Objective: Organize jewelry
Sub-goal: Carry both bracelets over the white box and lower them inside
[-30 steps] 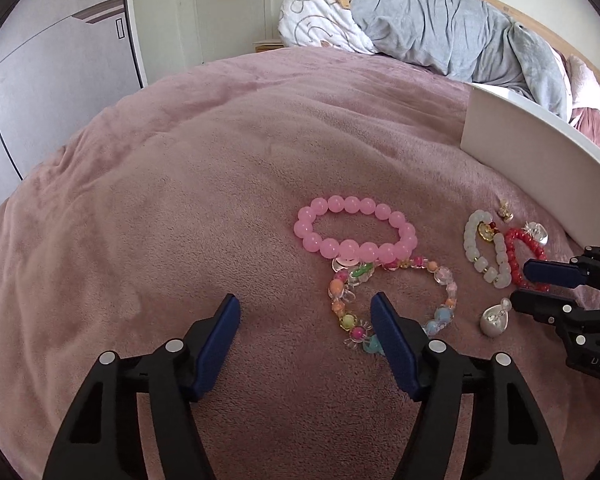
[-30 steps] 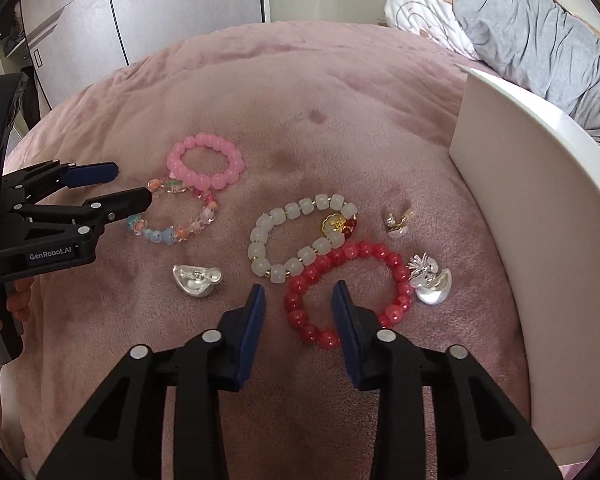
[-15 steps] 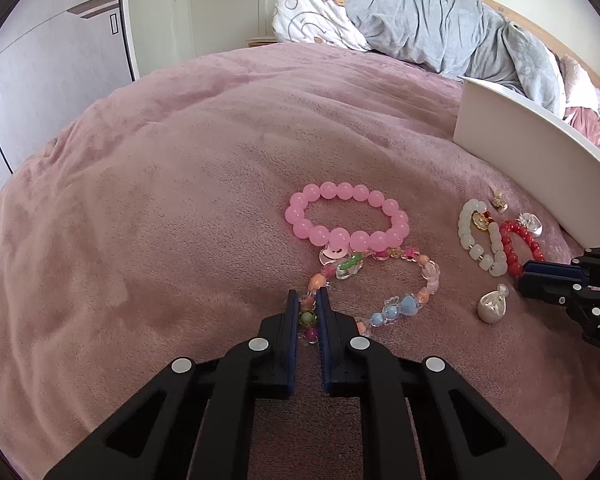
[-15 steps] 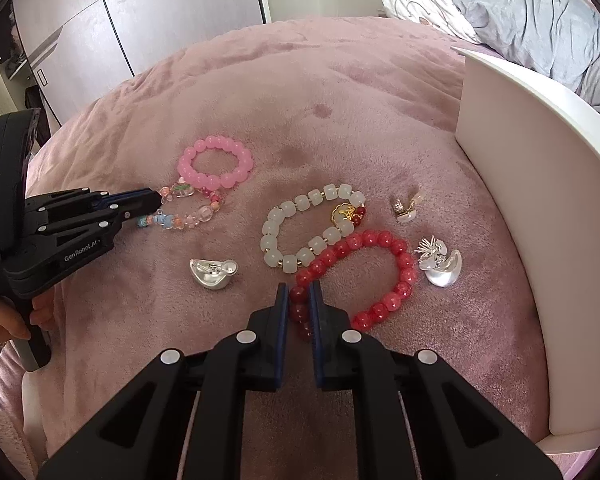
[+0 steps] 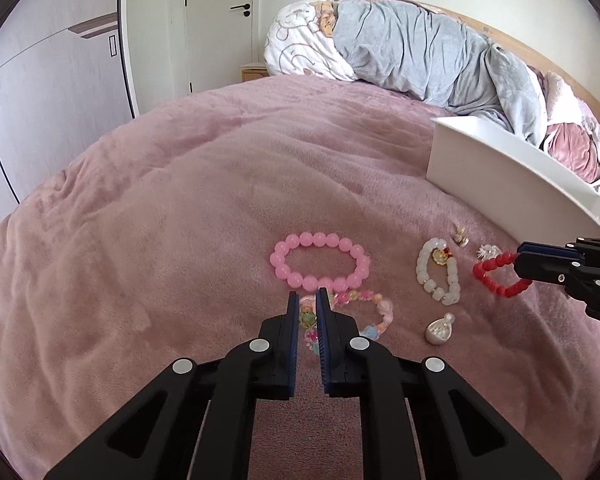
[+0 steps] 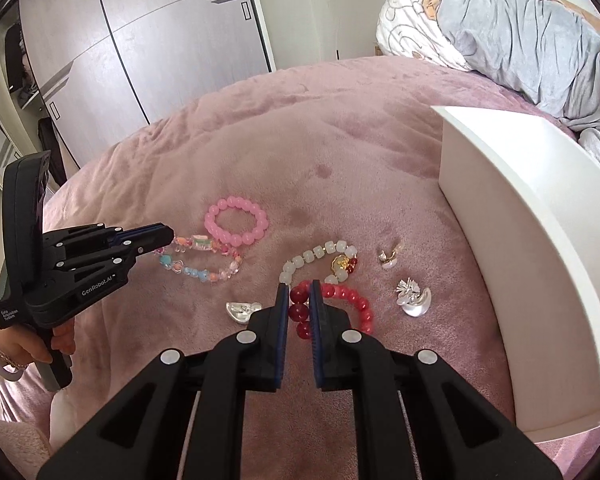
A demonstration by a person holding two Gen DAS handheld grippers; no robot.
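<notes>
A: What lay on the pink bed (image 5: 172,208)?

B: A white tray (image 6: 540,216), then bracelets beside it.

A: And each claw?

B: The left claw (image 5: 307,305) pinched the multicolored bracelet (image 6: 204,264); the right claw (image 6: 299,300) pinched the red bracelet (image 6: 352,300), both near the pink bracelet (image 5: 320,262).

At lower centre we see the left claw (image 5: 307,312) pinched on the multicoloured bead bracelet (image 5: 364,312), which lies on the pink bed blanket (image 5: 160,240). Just above it sits the pink bead bracelet (image 5: 320,261). To the right we find the white bead bracelet (image 5: 438,276) and a silver pendant (image 5: 439,329). At the right edge, the right claw (image 5: 520,266) grips the red bead bracelet (image 5: 494,276), below the white box (image 5: 512,178).
</notes>
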